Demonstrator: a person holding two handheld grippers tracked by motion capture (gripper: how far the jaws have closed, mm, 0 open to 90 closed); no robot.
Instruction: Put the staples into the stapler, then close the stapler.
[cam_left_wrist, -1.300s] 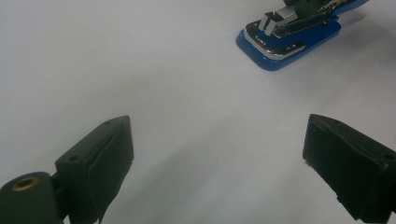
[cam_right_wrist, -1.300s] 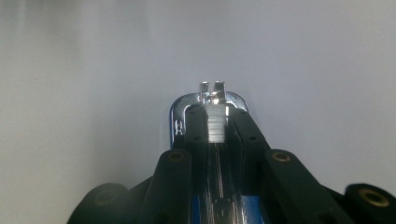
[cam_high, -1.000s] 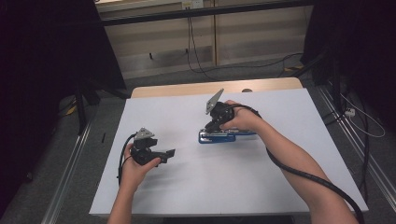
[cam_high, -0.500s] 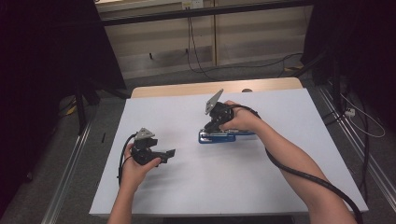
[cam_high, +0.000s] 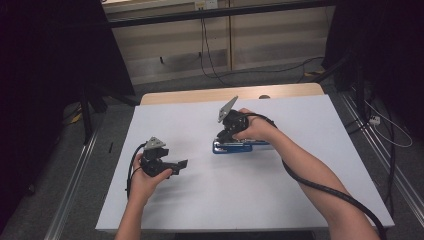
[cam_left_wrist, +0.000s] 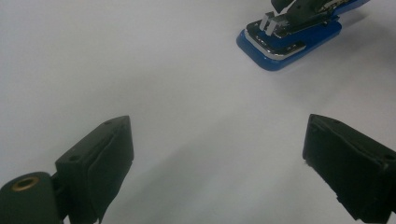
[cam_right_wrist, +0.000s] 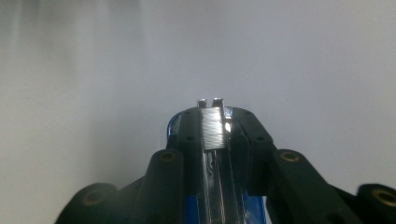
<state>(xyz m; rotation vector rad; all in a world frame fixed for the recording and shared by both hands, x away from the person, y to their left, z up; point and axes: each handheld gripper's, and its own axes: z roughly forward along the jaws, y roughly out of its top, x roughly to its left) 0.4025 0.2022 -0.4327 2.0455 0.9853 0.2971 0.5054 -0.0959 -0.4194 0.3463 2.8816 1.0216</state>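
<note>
The right gripper (cam_high: 226, 136) pinches the blue stapler (cam_high: 240, 146) along its long axis (jaws just loosening); left gripper (cam_left_wrist: 215, 163) fingers spread, well apart.

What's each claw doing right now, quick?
Left claw: open, empty.
Right claw: jaws just eased wider, pads against the blue stapler.
</note>
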